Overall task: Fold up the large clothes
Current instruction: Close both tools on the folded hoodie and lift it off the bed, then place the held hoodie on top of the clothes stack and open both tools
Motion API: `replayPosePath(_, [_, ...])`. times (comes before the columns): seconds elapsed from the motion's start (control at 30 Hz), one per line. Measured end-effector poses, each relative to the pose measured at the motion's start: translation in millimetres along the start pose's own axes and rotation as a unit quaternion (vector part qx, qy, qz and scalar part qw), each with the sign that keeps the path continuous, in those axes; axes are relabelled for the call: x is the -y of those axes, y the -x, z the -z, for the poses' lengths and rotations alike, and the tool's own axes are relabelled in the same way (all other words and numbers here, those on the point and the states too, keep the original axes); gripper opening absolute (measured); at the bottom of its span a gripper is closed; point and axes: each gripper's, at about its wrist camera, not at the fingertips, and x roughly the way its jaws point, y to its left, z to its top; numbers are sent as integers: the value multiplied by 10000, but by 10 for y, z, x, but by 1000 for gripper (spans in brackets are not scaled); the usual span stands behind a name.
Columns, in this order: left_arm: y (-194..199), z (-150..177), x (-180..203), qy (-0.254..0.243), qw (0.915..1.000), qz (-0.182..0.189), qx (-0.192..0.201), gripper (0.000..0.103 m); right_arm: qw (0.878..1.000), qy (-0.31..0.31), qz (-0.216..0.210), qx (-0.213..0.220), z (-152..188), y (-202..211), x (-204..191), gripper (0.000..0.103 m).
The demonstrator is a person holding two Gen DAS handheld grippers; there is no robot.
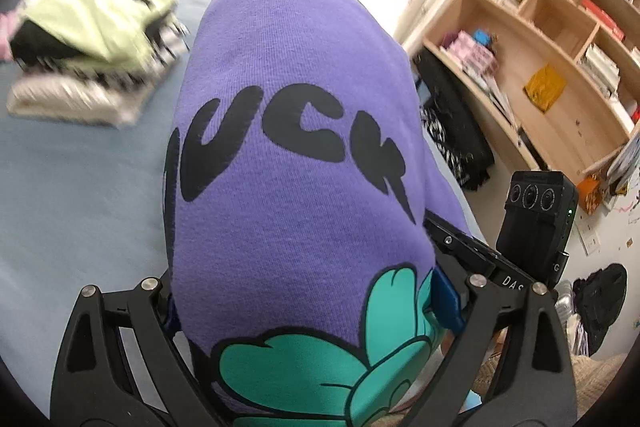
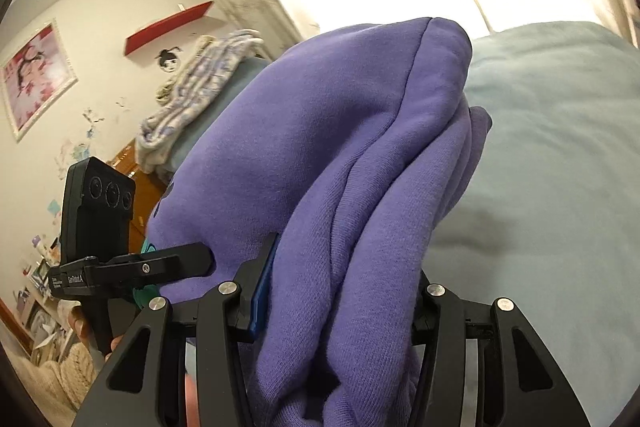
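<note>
Right now you have the purple sweatshirt (image 1: 280, 155) folded into a thick bundle and carried between both tools, clear of the pale blue bedspread (image 1: 72, 195) below. Your left gripper (image 1: 304, 311) sits at the bottom of its frame with its jaws closed on the printed end, where the teal cartoon shape shows; the bundle's long axis runs from those jaws up toward the top centre of the frame, away from you. Your right gripper (image 2: 340, 291) is clamped partway closed on several stacked layers at the bundle's side, the folds running up and slightly left in its frame to a rounded far end.

Both tools grip the near end, side by side, so neither is clearly closer to it. The stack of folded clothes (image 1: 84, 59) lies at the upper left of the left wrist view, off to the left of the bundle's axis. Judging by that, setting it down there would mean swinging the far end leftward.
</note>
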Motion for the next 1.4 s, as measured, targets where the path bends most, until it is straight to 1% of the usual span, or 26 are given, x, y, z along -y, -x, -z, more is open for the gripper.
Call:
replayPosePath(0.13, [373,-550,-413,-55,9997,-82,222,92,9995,213,-222,96,-412,-552,-331,49])
replayPosePath(0.23, [525,-1098,-751,-168,9989,-160,396,92,9987,282,-367,201,-790,-1094,-448,49])
replayPosePath(0.33, [583,-1691,-1159,-239,9982,-276,476,92,9981,258,-474,303,-1166,-1692,-472,49])
replayPosePath(0.37, [590,-1921,-1319,-260,9979,-342,486,92,9979,209,-520,327,-1302,-1978,-472,49])
replayPosePath(0.43, [612,-2272,-1647,-298,9971,-437,545,92,9976,182,-538,392,-1471,-2371,-433,49])
replayPosePath(0.5, [617,-2591,-2050,-325,9963,-487,622,92,9973,165,-516,496,-1769,-2983,-384,49])
replayPosePath(0.53, [665,-2698,-2257,-353,9961,-504,640,92,9973,141,-508,513,-1816,-3190,-381,49])
replayPosePath(0.57, [609,-2868,-2443,-356,9959,-525,643,92,9973,107,-494,532,-1911,-3427,-286,49])
replayPosePath(0.67, [523,-3147,-3041,-356,9958,-548,644,92,9976,-54,-431,536,-2045,-4129,-53,49])
replayPosePath(0.73, [376,-3250,-3505,-258,9969,-512,532,92,9983,-265,-331,403,-2032,-4667,67,49])
replayPosePath(0.8, [170,-3251,-3877,-23,9985,-449,317,92,9982,-572,-154,85,-1944,-5282,262,49])
replayPosePath(0.83, [3,-3216,-4095,224,9987,-446,110,92,9975,-682,-53,-148,-1851,-5508,367,50])
replayPosePath(0.87, [-109,-3154,-4295,358,9982,-483,-50,93,9965,-778,6,-296,-1819,-5768,513,52])
replayPosePath(0.9, [-163,-3102,-4403,368,9984,-435,4,94,9962,-819,-37,-288,-1770,-5839,601,57])
replayPosePath(0.93, [-143,-3071,-4459,312,9987,-375,124,95,9960,-844,-73,-282,-1727,-5891,671,66])
replayPosePath(0.97, [-144,-3068,-4475,276,9989,-315,211,95,9958,-860,-75,-289,-1716,-5914,723,70])
replayPosePath(1.0, [-113,-3061,-4496,269,9991,-217,230,95,9958,-846,-23,-335,-1691,-5840,734,79])
replayPosePath(1.03, [-99,-3013,-4518,262,9993,-184,203,95,9960,-818,17,-372,-1680,-5752,728,83])
replayPosePath(1.1, [-61,-2994,-4534,258,9993,-243,148,95,9965,-719,31,-424,-1655,-5622,751,83])
replayPosePath(1.17, [37,-2922,-4531,273,9988,-358,198,95,9969,-658,59,-438,-1614,-5440,786,84])
replayPosePath(1.27, [224,-2815,-4441,276,9976,-575,286,95,9972,-535,344,-381,-1537,-5254,834,85])
replayPosePath(1.3, [305,-2794,-4385,247,9967,-687,347,95,9969,-455,524,-378,-1490,-5201,872,85])
replayPosePath(1.4, [601,-2688,-4224,172,9928,-1007,624,95,9962,-410,636,-440,-1396,-5017,917,85])
